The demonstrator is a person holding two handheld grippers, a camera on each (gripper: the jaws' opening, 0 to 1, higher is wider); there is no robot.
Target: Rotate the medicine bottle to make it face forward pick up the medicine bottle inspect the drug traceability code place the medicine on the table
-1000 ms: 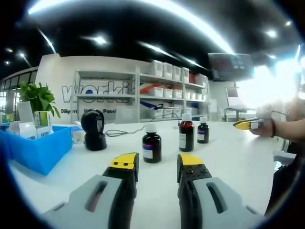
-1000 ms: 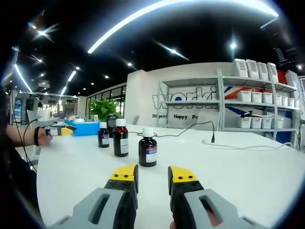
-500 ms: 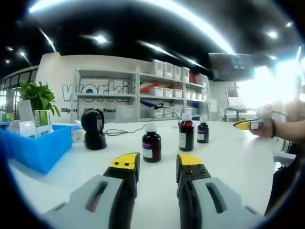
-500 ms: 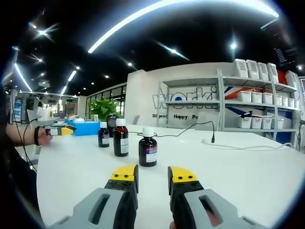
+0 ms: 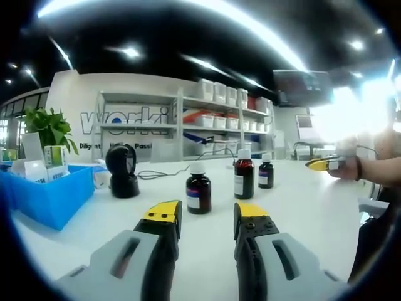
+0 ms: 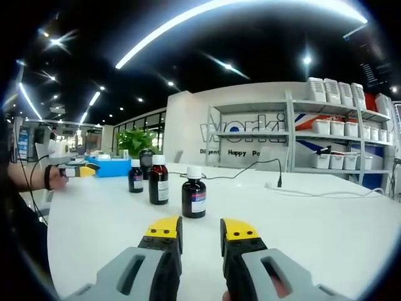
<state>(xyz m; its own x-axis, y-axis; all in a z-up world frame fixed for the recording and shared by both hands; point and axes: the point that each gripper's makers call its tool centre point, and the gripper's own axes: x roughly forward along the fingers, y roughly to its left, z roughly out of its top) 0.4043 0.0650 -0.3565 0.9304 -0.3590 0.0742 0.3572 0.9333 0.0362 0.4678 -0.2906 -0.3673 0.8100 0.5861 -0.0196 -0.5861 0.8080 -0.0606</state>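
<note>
Three brown bottles (image 5: 198,193) stand upright on white table (image 5: 313,213). Left gripper (image 5: 205,216) and right gripper (image 6: 200,229): jaws narrowly parted, empty, short of the bottles.

Both views skim low over the white table (image 5: 313,213) (opposite sides), sharing three bottles (image 6: 194,194).

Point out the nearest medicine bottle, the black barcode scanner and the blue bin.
nearest medicine bottle (image 5: 198,196): left gripper view, on its label.
black barcode scanner (image 5: 121,164): left gripper view, on its head.
blue bin (image 5: 53,197): left gripper view, on its front wall.
</note>
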